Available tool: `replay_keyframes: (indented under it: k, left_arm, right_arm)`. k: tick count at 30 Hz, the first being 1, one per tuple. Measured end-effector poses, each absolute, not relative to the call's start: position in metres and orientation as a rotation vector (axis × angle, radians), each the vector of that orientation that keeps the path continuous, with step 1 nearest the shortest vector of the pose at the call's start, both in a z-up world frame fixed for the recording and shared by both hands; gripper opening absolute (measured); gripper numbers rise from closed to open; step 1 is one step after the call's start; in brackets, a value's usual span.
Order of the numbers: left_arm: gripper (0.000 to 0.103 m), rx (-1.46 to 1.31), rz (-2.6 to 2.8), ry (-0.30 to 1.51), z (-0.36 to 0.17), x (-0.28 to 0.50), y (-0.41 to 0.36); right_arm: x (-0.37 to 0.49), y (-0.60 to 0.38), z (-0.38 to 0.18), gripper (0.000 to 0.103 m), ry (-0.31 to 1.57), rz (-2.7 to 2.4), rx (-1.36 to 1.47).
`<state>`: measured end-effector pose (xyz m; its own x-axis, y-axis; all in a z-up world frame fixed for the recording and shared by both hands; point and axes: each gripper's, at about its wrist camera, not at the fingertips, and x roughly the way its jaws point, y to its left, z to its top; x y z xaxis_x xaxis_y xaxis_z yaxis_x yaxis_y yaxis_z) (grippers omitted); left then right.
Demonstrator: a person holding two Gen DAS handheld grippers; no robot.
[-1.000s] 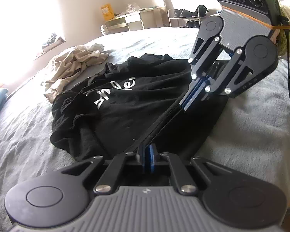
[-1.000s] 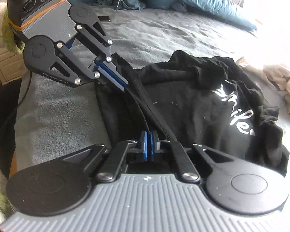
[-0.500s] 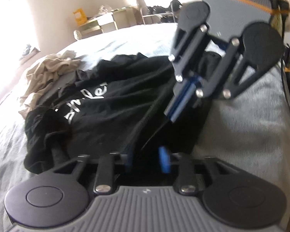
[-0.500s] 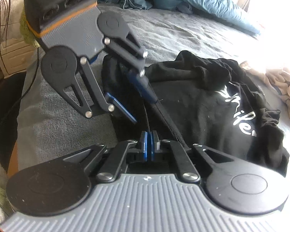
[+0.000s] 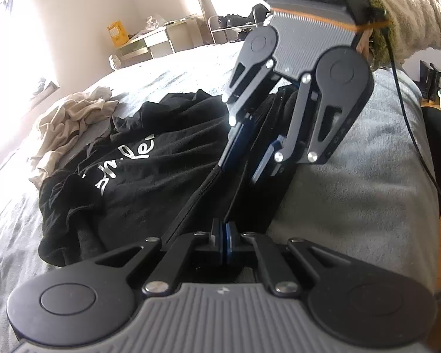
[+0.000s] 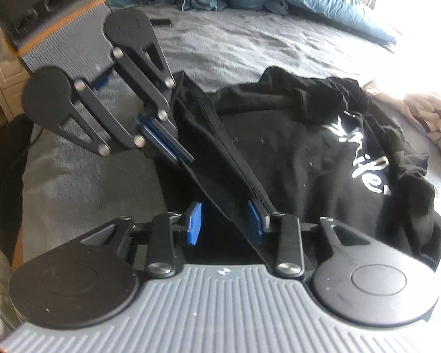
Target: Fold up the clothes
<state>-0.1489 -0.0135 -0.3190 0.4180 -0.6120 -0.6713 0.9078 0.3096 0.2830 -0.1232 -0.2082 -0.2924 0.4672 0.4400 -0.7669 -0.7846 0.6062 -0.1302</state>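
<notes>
The hem of the black T-shirt (image 5: 150,158) is stretched taut as a band between the two tools, its long axis running straight from one to the other. The left gripper (image 5: 222,242) is clamped shut on its end of the band. The right gripper (image 6: 225,223) is seen spread open, the band merely passing between its pads, against the right one. The rest is heaped on the grey bedspread (image 5: 352,194).
</notes>
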Motion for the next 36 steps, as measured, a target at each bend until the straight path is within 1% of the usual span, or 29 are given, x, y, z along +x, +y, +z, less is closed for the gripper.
replay_keyframes:
  k: [2, 3, 4, 5, 10, 14, 19, 22, 25, 28, 30, 31, 32, 33, 34, 36]
  left_arm:
    - [0.003, 0.705, -1.051, 0.487, -0.316, -0.150, -0.012]
    - [0.003, 0.705, -1.048, 0.484, -0.315, -0.151, -0.011]
    - [0.003, 0.706, -1.043, 0.478, -0.313, -0.152, -0.011]
    - [0.003, 0.705, -1.038, 0.470, -0.311, -0.152, -0.009]
    - [0.003, 0.665, -1.009, 0.436, -0.295, -0.141, -0.006]
    - [0.003, 0.648, -0.997, 0.463, -0.296, -0.123, -0.012]
    - [0.003, 0.636, -0.984, 0.525, -0.311, -0.106, -0.015]
    - [0.006, 0.623, -0.974, 0.557, -0.318, -0.097, -0.015]
    - [0.010, 0.610, -0.963, 0.590, -0.326, -0.088, -0.016]
    - [0.016, 0.596, -0.952, 0.622, -0.334, -0.079, -0.016]
    - [0.026, 0.581, -0.935, 0.618, -0.331, -0.080, -0.011]
    - [0.028, 0.573, -0.926, 0.615, -0.329, -0.081, -0.009]
    - [0.033, 0.565, -0.916, 0.612, -0.327, -0.083, -0.006]
    - [0.036, 0.557, -0.907, 0.609, -0.326, -0.084, -0.004]
    - [0.038, 0.550, -0.898, 0.605, -0.324, -0.085, -0.001]
    - [0.044, 0.519, -0.869, 0.591, -0.317, -0.090, 0.009]
  right_arm:
    - [-0.127, -0.209, -0.294, 0.027, 0.761, 0.772, -0.532]
    - [-0.129, -0.209, -0.294, 0.015, 0.761, 0.762, -0.539]
    - [-0.131, -0.210, -0.292, 0.009, 0.756, 0.753, -0.540]
    - [-0.134, -0.211, -0.289, 0.006, 0.742, 0.745, -0.535]
    - [-0.140, -0.215, -0.271, 0.002, 0.673, 0.703, -0.504]
    - [-0.129, -0.216, -0.270, 0.002, 0.678, 0.677, -0.476]
    - [-0.103, -0.218, -0.294, 0.002, 0.784, 0.640, -0.429]
    - [-0.091, -0.221, -0.310, 0.002, 0.827, 0.618, -0.403]
    - [-0.088, -0.223, -0.312, 0.004, 0.835, 0.615, -0.379]
    - [-0.092, -0.225, -0.303, 0.009, 0.802, 0.608, -0.388]
    - [-0.100, -0.226, -0.293, 0.025, 0.746, 0.590, -0.399]
    - [-0.104, -0.226, -0.287, 0.026, 0.719, 0.586, -0.388]
    - [-0.108, -0.226, -0.282, 0.027, 0.693, 0.584, -0.376]
    - [-0.109, -0.224, -0.281, 0.027, 0.686, 0.591, -0.361]
    - [-0.111, -0.222, -0.280, 0.027, 0.680, 0.599, -0.345]
    - [-0.112, -0.216, -0.281, 0.026, 0.678, 0.604, -0.326]
